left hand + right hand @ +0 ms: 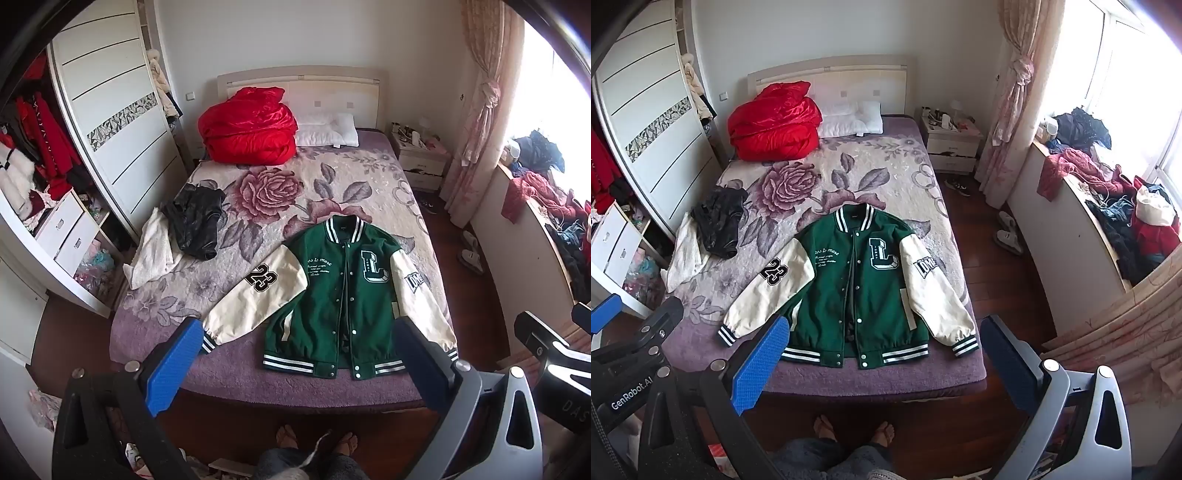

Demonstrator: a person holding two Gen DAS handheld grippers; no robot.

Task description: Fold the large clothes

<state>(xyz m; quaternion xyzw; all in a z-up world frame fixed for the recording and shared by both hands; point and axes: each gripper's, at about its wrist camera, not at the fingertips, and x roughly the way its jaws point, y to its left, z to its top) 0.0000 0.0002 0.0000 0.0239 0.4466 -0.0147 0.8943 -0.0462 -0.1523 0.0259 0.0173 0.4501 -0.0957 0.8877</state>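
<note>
A green varsity jacket (343, 291) with cream sleeves lies flat, front up, at the near end of the bed; it also shows in the right wrist view (857, 291). Its sleeves spread outward, with a "23" patch on the left one. My left gripper (295, 350) is open and empty, held above the bed's near edge in front of the jacket's hem. My right gripper (882, 350) is open and empty, also held back from the hem. The left gripper's body shows at the left edge of the right wrist view (639, 343).
A black garment (195, 225) and a white cloth (155, 251) lie on the bed's left side. A red quilt (247, 125) and pillow (325, 129) sit by the headboard. A wardrobe (110, 122) stands left, a nightstand (421, 155) and a cluttered window ledge (1108, 206) right. My feet (853, 432) are on the wooden floor.
</note>
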